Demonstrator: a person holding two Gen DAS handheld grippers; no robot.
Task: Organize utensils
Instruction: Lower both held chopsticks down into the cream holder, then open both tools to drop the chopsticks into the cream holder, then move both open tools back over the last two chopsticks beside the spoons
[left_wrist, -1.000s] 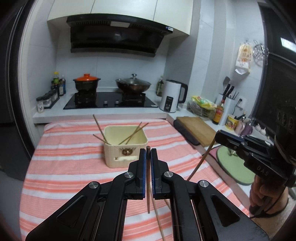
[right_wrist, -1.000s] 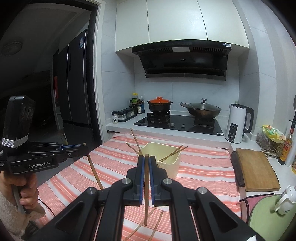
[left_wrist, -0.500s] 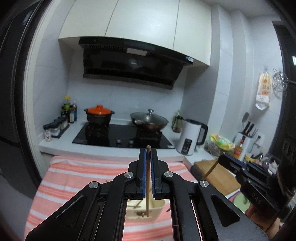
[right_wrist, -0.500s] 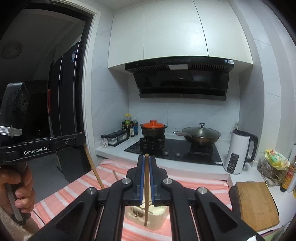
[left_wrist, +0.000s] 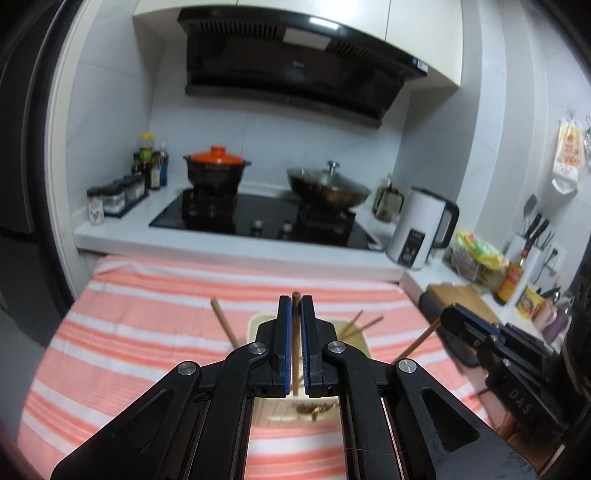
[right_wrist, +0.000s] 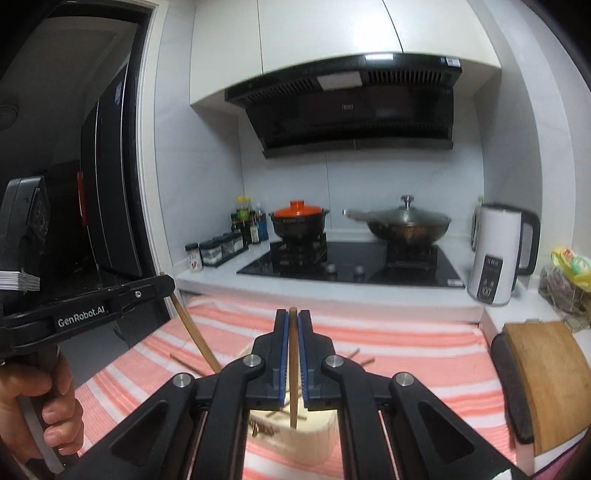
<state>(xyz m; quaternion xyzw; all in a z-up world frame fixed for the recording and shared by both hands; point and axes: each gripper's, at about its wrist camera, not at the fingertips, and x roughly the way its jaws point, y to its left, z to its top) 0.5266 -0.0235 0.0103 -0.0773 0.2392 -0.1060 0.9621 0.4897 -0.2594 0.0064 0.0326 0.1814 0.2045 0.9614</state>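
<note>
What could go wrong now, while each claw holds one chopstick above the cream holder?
1. The left claw and right claw each pinch a chopstick over one small holder; they may collide.
2. Chopsticks already leaning inside could block a new one.
3. A push could tip the holder on the striped cloth.

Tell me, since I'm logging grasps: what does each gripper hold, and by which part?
Left gripper pinches a brown wooden chopstick near its top end. Right gripper likewise clamps another wooden chopstick near its top.
</note>
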